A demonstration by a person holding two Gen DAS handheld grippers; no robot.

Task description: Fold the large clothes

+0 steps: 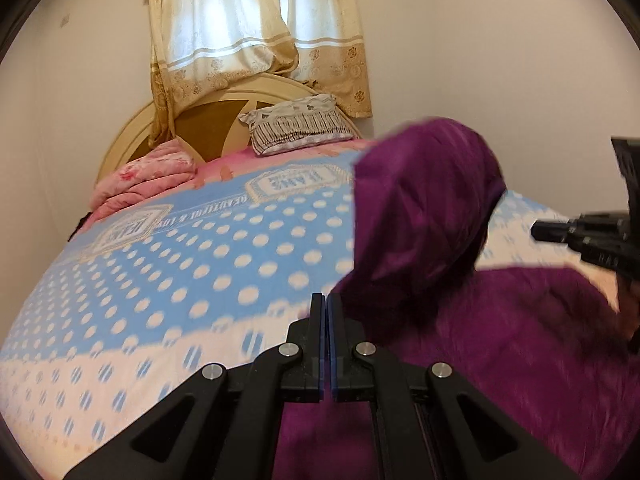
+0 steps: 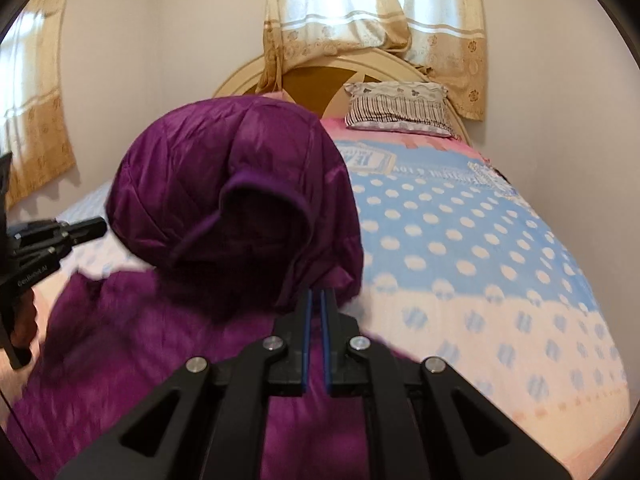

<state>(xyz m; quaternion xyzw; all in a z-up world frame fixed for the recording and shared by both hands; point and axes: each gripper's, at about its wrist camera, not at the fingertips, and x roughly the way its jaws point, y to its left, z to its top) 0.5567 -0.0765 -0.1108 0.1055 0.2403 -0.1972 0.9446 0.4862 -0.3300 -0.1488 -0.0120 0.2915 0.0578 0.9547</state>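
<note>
Purple quilted hooded jacket lies on the bed, toward the foot end, hood raised and bulging above the body of the garment, its darker opening and trim facing the right wrist view. Jacket body spreads below the hood, over the pale lower border of the bedspread.

Left hand-held gripper: jaws pressed together, blue pads meeting, tips at the jacket's edge just left of the hood. Whether fabric is pinched between them cannot be told. In the right wrist view this gripper shows left of the hood, a hand on its grip.

Right hand-held gripper: jaws narrow, only a thin slit between the blue pads, tips against the fabric at the base of the hood. A grip on cloth cannot be confirmed. Seen from the left wrist it sits right of the hood.

Blue bedspread with white dots covers the bed around the jacket. Beyond the jacket, at the head of the bed: striped pillow, folded pink floral blanket to its left, cream arched headboard, patterned gold curtain over a window above it.
</note>
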